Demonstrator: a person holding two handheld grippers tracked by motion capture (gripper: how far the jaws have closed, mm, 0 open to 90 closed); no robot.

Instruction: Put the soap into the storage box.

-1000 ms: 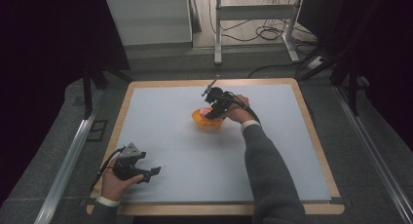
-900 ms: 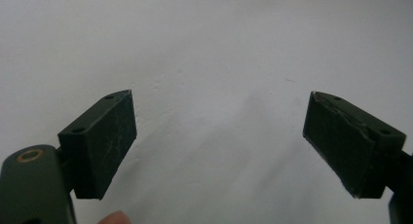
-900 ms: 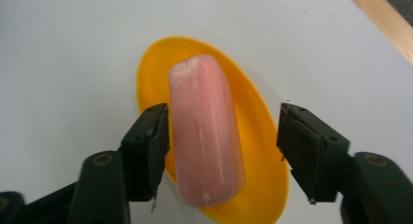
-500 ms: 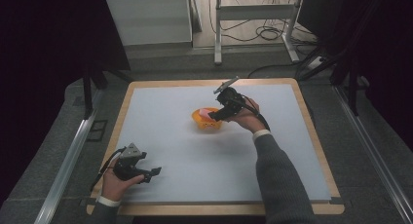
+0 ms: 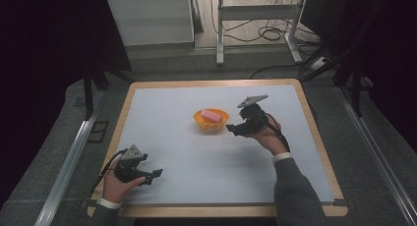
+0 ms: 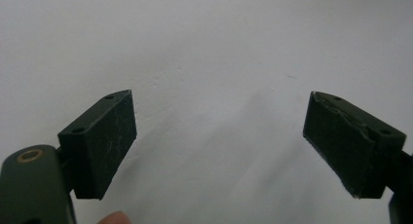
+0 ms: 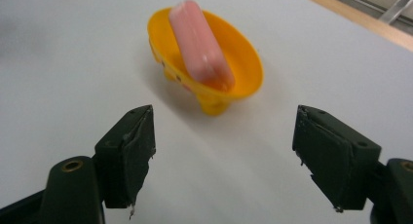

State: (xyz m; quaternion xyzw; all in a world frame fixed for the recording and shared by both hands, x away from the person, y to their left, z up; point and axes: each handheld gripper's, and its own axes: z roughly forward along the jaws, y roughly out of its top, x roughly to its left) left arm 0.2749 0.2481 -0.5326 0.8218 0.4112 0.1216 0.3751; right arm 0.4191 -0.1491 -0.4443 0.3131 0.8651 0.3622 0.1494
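A small orange bowl (image 5: 211, 121) (image 7: 243, 63) stands near the middle of the white table top. A pink bar (image 5: 211, 114) (image 7: 199, 44) lies inside it, leaning across the rim. My right gripper (image 5: 231, 130) (image 7: 221, 156) sits just to the right of the bowl, apart from it. Its jaws have just been opening and stand wide with nothing between them. My left gripper (image 5: 156, 174) (image 6: 219, 146) rests near the front left corner of the table, open over bare surface, held by a hand.
The white table top (image 5: 167, 113) has a wooden border (image 5: 314, 123). Dark floor, a metal rail (image 5: 69, 157) at the left, and a white stand with cables (image 5: 265, 34) lie beyond the table.
My right gripper has let go of the pink bar in the bowl and pulled away to the right and toward the person. The left gripper has stayed put.
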